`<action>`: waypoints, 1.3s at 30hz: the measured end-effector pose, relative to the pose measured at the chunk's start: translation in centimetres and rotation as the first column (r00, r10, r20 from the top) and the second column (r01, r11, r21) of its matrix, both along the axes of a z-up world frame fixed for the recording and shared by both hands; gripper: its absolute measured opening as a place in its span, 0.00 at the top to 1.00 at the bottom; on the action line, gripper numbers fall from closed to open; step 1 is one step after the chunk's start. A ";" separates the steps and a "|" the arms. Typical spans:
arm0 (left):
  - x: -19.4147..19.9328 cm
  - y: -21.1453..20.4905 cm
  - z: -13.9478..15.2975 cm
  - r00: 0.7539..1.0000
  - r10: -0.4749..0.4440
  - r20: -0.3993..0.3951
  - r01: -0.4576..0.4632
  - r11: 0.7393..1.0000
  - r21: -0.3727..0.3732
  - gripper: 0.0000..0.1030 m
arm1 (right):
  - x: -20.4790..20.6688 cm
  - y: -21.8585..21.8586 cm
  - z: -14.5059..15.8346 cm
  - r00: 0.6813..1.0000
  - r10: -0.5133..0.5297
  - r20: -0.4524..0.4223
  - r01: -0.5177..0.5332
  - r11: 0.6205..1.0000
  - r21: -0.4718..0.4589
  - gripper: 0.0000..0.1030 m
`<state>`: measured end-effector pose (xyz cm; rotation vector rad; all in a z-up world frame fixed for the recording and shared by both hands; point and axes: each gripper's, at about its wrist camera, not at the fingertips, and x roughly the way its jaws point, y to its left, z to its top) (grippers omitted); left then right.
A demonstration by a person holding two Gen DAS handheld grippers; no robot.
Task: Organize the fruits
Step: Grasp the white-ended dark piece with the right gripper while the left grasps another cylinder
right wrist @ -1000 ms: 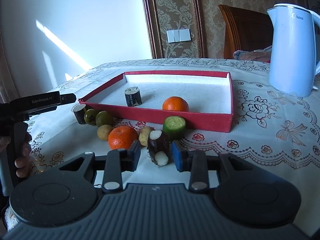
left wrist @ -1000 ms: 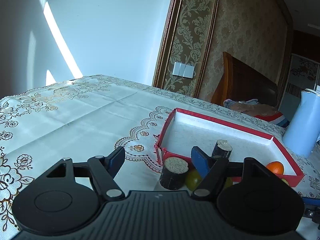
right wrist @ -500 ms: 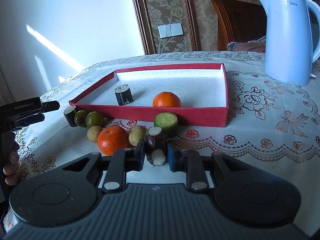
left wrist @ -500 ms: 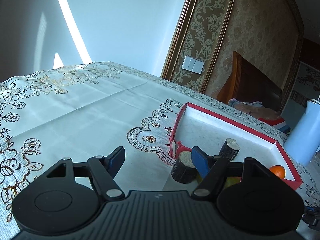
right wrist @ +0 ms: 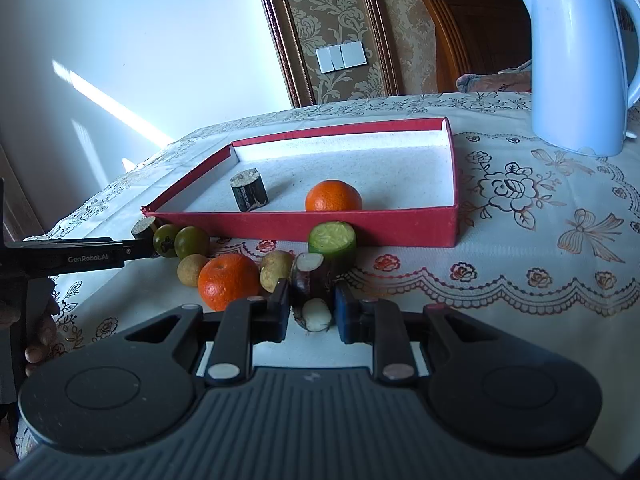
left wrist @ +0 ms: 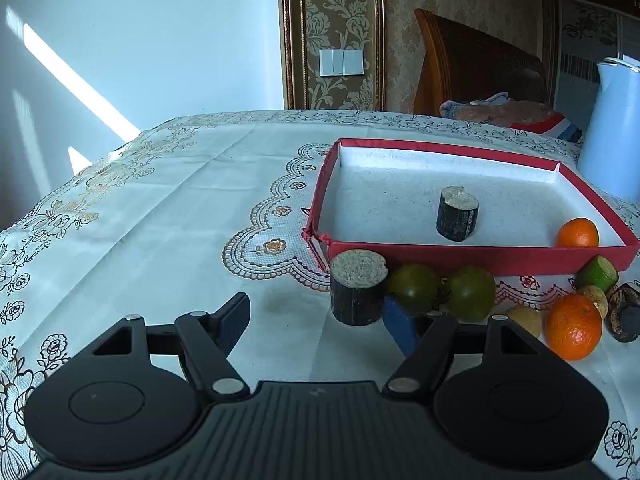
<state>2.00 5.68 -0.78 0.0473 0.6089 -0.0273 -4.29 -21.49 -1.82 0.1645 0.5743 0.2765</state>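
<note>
Dark purple cane piece (right wrist: 311, 294) sits between our right gripper (right wrist: 312, 314) fingers, pads flanking it, seemingly closed on it for transfer. Red tray (right wrist: 304, 230) at 12 o'clock, holding an orange (right wrist: 333, 196). Left gripper (left wrist: 316, 320) gapes wide, empty; dark stub (left wrist: 357, 287) by its right finger, 1 o'clock.

A home dining room; lace tablecloth (left wrist: 160, 208), damask wallpaper (left wrist: 340, 20), kettle (right wrist: 576, 60).

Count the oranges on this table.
2: one orange inside the red tray, near its front wall; another orange on the tablecloth among loose fruit. None appears hidden.
</note>
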 end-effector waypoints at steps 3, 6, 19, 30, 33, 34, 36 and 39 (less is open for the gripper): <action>0.6 -0.2 0.2 1.000 0.006 -0.001 -0.006 1.000 -0.005 0.29 | 0.0 0.0 -0.1 1.000 0.002 -0.003 -0.002 1.000 0.008 0.78; 1.1 -0.5 0.3 1.000 0.014 0.008 -0.014 1.000 0.007 0.30 | 0.1 0.0 -0.1 1.000 0.005 -0.006 -0.005 1.000 0.009 0.78; 1.5 -1.1 -0.3 1.000 -0.032 -0.002 0.031 0.998 -0.052 0.69 | 0.0 0.0 -0.1 1.000 0.003 -0.004 -0.003 1.000 0.009 0.78; -2.1 -1.8 1.2 0.994 -0.016 0.105 0.026 0.995 -0.095 0.69 | -0.4 0.0 0.3 1.000 -0.017 0.022 0.017 1.000 0.002 0.78; -2.6 -3.4 1.6 0.992 -0.043 0.120 0.053 0.995 -0.082 0.69 | -0.5 0.2 0.5 0.999 -0.019 0.033 0.019 1.000 0.005 0.78; -2.6 -3.9 1.7 0.991 -0.049 0.125 0.059 0.995 -0.080 0.69 | -0.5 0.4 0.6 0.999 -0.019 0.039 0.019 1.000 0.006 0.78; -2.5 -4.8 1.8 0.990 -0.056 0.129 0.067 0.994 -0.081 0.69 | -0.5 0.7 0.8 0.998 -0.023 0.053 0.023 1.000 0.008 0.78; -2.3 -6.1 1.9 0.989 -0.065 0.132 0.075 0.994 -0.074 0.69 | -0.5 1.3 1.4 0.996 -0.030 0.081 0.030 1.000 0.004 0.78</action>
